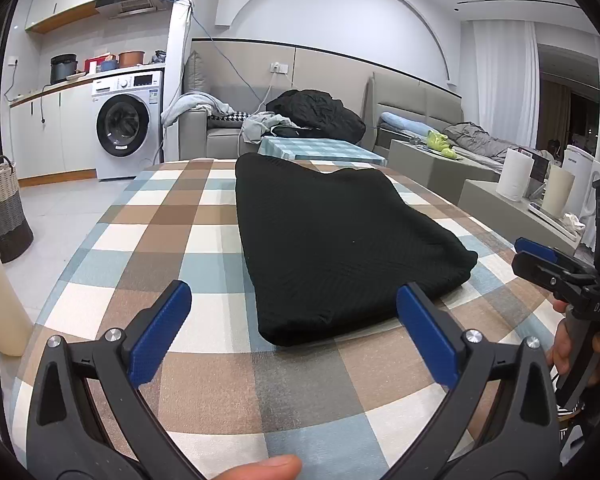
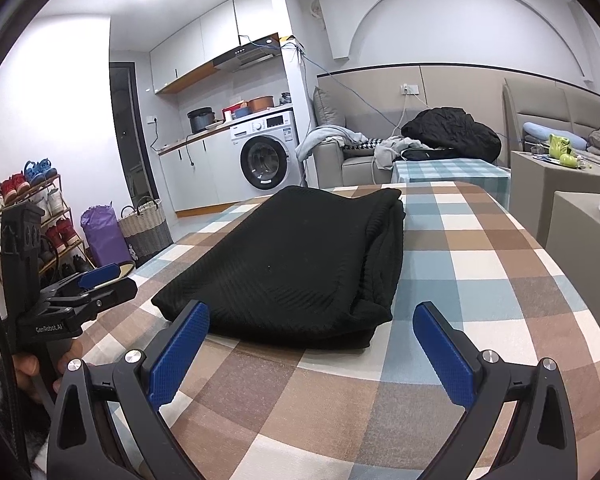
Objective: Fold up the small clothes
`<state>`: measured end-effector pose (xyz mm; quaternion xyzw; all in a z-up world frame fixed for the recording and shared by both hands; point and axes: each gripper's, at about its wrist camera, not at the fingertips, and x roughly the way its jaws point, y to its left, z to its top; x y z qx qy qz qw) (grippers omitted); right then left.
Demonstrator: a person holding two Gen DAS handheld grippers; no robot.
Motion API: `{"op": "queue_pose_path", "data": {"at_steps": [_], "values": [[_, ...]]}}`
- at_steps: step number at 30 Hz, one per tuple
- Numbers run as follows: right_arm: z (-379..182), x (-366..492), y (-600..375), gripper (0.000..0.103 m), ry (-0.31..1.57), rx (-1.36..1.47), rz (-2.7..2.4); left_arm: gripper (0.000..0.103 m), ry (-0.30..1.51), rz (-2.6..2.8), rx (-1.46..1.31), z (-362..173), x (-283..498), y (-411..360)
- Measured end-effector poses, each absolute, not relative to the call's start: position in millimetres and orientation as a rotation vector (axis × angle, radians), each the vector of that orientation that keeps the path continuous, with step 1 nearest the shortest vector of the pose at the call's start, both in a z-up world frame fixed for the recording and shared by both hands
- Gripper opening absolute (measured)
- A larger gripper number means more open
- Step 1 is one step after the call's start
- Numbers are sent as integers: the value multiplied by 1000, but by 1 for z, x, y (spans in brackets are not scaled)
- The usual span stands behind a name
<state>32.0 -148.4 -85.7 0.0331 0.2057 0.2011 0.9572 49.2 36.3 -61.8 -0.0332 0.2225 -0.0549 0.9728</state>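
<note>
On the checked tablecloth [image 1: 204, 364] my black garment [image 1: 332, 240] lies folded, seemingly finished; left gripper [image 1: 294, 334] and right gripper [image 2: 312, 350] both gape empty.

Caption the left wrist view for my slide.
Open left tool facing a folded black garment on a checked tablecloth.

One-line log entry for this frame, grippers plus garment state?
left gripper: open, empty | right gripper: open, empty | black knit garment: folded, flat on checked tablecloth | contact: none
</note>
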Motion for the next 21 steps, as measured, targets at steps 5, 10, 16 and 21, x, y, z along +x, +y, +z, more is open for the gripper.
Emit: {"op": "queue_pose_path", "data": {"at_steps": [5,10,16,21], "values": [[-85,32,-149,103,419,70,414,102,448,-109,-57,-63,48,35],[-85,32,-149,103,418,66,415,102,450,-107,-61,-64,48,36],[-85,32,-148,103,419,67,416,102,449,-105,-60,-64,48,36],[-86,33,-148,103,419,68,413,102,450,-107,-61,-64,48,36]]}}
